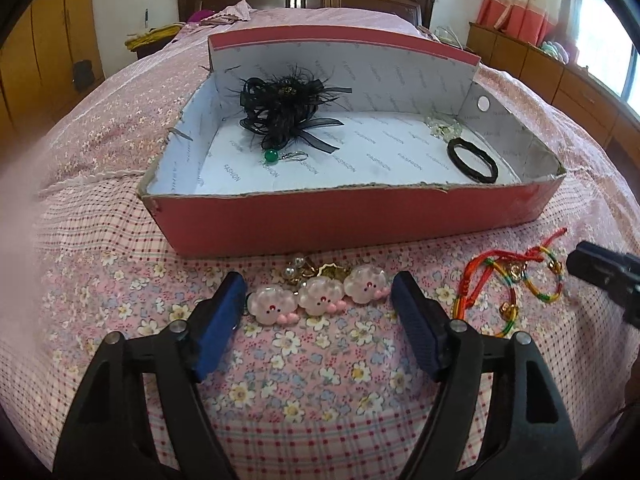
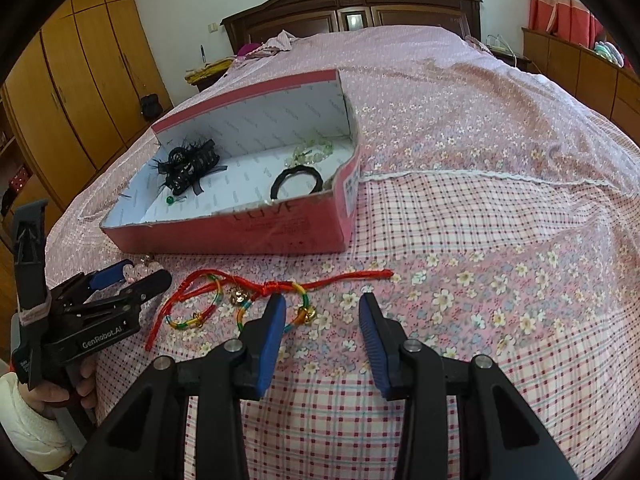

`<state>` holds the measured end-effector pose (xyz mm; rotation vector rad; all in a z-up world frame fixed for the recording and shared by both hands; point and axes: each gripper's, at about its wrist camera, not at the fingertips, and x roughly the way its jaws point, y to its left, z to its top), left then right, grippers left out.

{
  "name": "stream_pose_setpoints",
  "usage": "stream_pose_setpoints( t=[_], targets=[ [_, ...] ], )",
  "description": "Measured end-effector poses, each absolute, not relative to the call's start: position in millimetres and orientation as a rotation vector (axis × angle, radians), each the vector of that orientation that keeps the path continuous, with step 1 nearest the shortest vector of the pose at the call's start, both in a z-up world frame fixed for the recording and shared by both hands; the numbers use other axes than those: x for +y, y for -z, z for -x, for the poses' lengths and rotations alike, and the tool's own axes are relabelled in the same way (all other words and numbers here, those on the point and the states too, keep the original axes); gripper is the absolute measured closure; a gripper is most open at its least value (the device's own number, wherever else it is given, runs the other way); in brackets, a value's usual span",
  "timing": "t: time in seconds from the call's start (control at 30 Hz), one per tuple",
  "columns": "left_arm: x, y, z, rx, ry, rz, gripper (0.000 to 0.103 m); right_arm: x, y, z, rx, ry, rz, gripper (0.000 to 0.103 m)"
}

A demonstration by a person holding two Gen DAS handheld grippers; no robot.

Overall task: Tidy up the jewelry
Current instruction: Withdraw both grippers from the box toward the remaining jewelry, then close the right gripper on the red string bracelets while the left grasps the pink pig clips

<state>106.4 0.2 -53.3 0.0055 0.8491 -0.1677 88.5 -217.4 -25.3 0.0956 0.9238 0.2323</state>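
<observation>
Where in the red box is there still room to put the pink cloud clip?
The box floor is bare along its front, between the green bead and the black hair tie, and in the front left corner. The back left is crowded by the black feather bow, and the back right corner holds pale beads. The cloud clip lies between the open left gripper jaws.

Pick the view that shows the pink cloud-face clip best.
The left wrist view: the cloud-face clip lies whole between the open left gripper fingers, all three faces clear. The right wrist view shows only a pink sliver behind that gripper.
</observation>
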Motion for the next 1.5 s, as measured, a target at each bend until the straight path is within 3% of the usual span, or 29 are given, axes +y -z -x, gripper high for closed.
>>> stream_pose_setpoints(
  t=[0.17, 0.23, 0.93, 1.03, 1.2, 1.5],
  targets=[
    [-1.5, 53.4, -106.3, 0.844, 0.165, -0.012, 0.035, -216.7, 28.6, -88.4, 0.931, -0.236, -0.1, 0.062],
    [-2.5, 52.9, -106.0, 0.839, 0.173, -0.011, 0.041, -216.4, 29.4, -88.5, 0.933, -0.236, -0.102, 0.062],
    [9.6, 15.1, -75.9, 0.753, 0.192, -0.005, 0.042, -206.6, 36.4, -89.5, 0.96, -0.274, -0.1, 0.062],
    [9.8, 13.6, -75.5, 0.749, 0.192, -0.005, 0.042, -202.2, 39.5, -92.0, 0.968, -0.283, -0.092, 0.068],
    [10.9, 12.8, -74.2, 0.747, 0.192, -0.002, 0.042, -196.6, 44.9, -96.0, 0.977, -0.283, -0.067, 0.092],
    [16.4, 5.6, -67.2, 0.726, 0.182, 0.005, 0.042, -202.8, 29.6, -87.1, 0.92, -0.271, -0.085, 0.093]
  ],
)
